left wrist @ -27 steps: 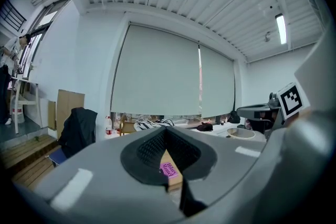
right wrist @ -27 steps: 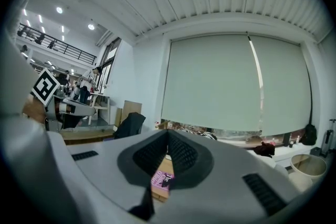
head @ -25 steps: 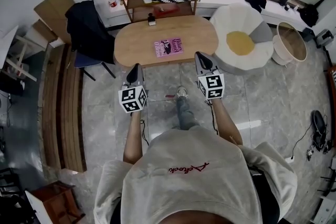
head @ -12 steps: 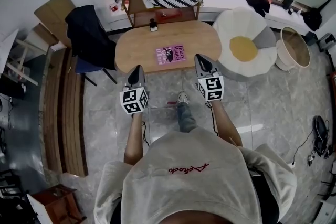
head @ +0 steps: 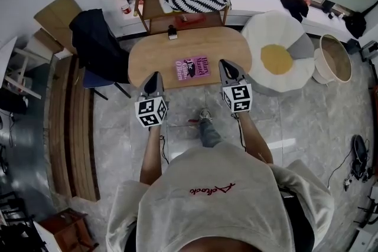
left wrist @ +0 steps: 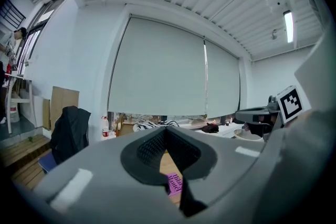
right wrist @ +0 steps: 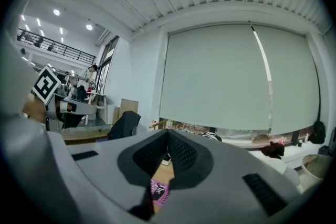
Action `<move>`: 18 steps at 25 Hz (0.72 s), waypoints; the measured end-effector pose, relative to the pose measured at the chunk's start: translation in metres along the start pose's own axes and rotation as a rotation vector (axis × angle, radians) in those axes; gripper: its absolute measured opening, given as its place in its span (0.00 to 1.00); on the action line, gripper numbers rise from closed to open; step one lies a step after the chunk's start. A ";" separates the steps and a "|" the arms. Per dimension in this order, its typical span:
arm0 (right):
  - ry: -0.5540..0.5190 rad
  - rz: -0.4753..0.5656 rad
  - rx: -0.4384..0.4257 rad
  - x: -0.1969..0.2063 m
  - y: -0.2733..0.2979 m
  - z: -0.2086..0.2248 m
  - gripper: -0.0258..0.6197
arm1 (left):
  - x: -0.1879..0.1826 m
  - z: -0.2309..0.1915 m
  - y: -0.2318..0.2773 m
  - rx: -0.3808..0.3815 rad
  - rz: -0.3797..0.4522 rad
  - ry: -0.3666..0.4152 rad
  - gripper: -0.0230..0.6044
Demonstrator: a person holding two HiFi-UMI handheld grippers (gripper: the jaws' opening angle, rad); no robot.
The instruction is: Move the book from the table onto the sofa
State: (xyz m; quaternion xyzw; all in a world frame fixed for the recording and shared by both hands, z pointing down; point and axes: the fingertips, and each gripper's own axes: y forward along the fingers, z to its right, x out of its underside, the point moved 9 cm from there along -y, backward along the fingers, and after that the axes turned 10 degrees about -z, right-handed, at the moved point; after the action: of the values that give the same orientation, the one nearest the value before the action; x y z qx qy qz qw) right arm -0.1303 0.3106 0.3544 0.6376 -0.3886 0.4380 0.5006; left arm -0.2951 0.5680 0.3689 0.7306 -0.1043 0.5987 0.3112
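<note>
1. Grey tiled floor (head: pixel 295 121) across the middle of the head view, running from the person's feet at centre up to the furniture along the top.
2. Wooden oval table (head: pixel 153 53) at upper centre. Carries the task's thing near its lower edge and a small dark object (head: pixel 172 32) at its upper edge.
3. White, round, cushion-like sofa (head: pixel 283 32) with a yellow centre, at upper right, just beside the table's right end. Taken here as the goal of the task, by judgement only. Nothing pink on it, so the placing end of the job not yet served.
4. Pink book (head: pixel 193 67), flat and cover up on the table, slightly right of its middle and close to the lower edge. Sits between the two gripper tips in the head view and shows no contact with either. Peeks out as a pink patch under the jaw tips in the left gripper view (left wrist: pixel 175 184) and the right gripper view (right wrist: pixel 157 190), lying well ahead of them.
5. Left gripper (head: pixel 155 75) and right gripper (head: pixel 227 64), held side by side at centre, tips overlapping the table's lower edge in the picture. Jaws pressed together on both, with nothing between them in either gripper view (left wrist: pixel 167 129) (right wrist: pixel 168 132).
6. Progress, as a judgement: approach stage only, with no part of the move itself done. Left to do: parting of the jaws, a grip on the book, a lift, a carry toward upper right, and a set-down on the sofa.
</note>
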 end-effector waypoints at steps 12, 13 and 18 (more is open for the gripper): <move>0.012 -0.015 -0.010 -0.021 0.077 0.053 0.05 | -0.037 -0.014 0.088 0.005 -0.028 0.007 0.05; 0.014 -0.016 -0.010 -0.022 0.083 0.057 0.05 | -0.040 -0.015 0.096 0.007 -0.030 0.008 0.05; 0.019 -0.022 -0.011 -0.031 0.116 0.079 0.05 | -0.054 -0.022 0.131 0.008 -0.041 0.007 0.05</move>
State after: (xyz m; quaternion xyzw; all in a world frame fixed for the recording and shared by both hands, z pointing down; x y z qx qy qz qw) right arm -0.2347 0.2127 0.3505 0.6348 -0.3791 0.4364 0.5127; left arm -0.3960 0.4665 0.3634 0.7316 -0.0857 0.5952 0.3211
